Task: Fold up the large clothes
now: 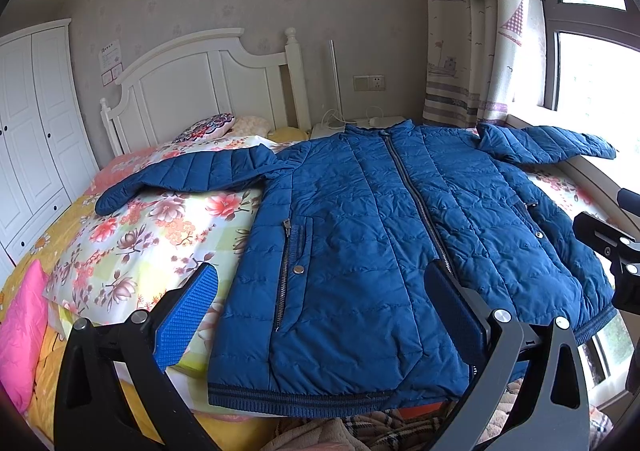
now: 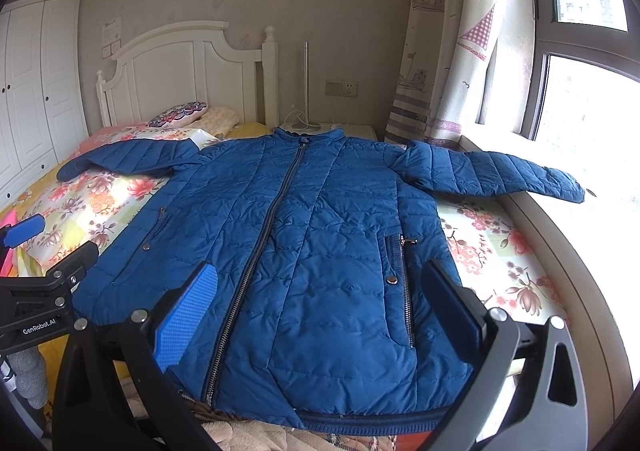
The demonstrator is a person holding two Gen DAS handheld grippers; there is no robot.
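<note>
A blue quilted zip jacket (image 1: 360, 243) lies flat, front up and zipped, on the floral bedspread (image 1: 152, 235), sleeves spread out left and right. It also shows in the right wrist view (image 2: 304, 251). My left gripper (image 1: 320, 315) is open and empty, hovering above the jacket's lower left part near the hem. My right gripper (image 2: 320, 315) is open and empty, above the lower right part near the hem. The left gripper's frame shows at the left edge of the right wrist view (image 2: 44, 283); the right gripper's frame shows at the right edge of the left wrist view (image 1: 612, 251).
A white headboard (image 1: 208, 83) and pillows (image 1: 208, 125) stand at the far end. A bedside table (image 1: 360, 123) with cables, a curtain (image 1: 472, 31) and a window sill (image 2: 568, 251) run along the right. A white wardrobe (image 1: 32, 123) is left. A pink cloth (image 1: 20, 331) lies at the bed's left.
</note>
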